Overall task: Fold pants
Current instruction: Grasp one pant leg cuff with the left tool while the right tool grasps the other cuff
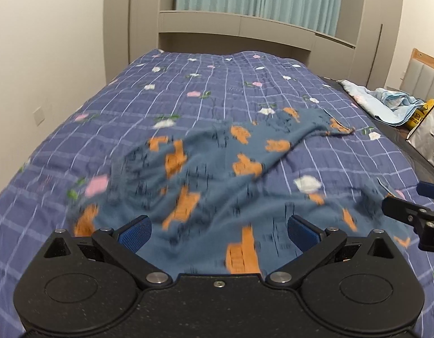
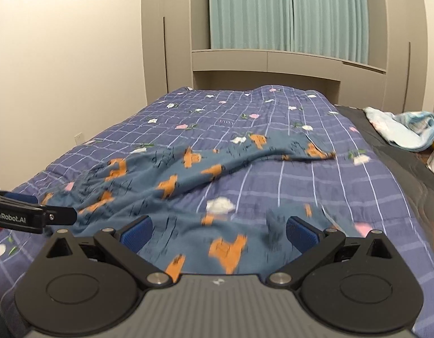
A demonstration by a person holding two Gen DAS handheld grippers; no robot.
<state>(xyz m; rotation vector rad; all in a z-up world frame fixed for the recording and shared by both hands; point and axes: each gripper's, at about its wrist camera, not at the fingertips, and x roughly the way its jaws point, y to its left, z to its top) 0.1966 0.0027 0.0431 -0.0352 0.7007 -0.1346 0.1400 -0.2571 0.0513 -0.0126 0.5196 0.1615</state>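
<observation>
Blue-grey pants (image 1: 217, 169) with orange animal prints lie spread and rumpled on the bed, one leg reaching toward the far right; the same pants (image 2: 172, 180) show in the right wrist view, blurred near the camera. My left gripper (image 1: 218, 232) hovers open just above the near part of the cloth, with nothing between its blue pads (image 1: 135, 232). My right gripper (image 2: 218, 232) is open too, over the near right part of the pants. Each gripper shows at the edge of the other's view: the right gripper (image 1: 414, 214), the left gripper (image 2: 34, 215).
The bed carries a blue checked quilt (image 1: 188, 90) with flower prints. A light blue blanket (image 1: 386, 101) and a white bag (image 1: 428, 138) lie at the right side. A wall runs along the left, and cabinets with green curtains (image 2: 287, 11) stand behind the bed.
</observation>
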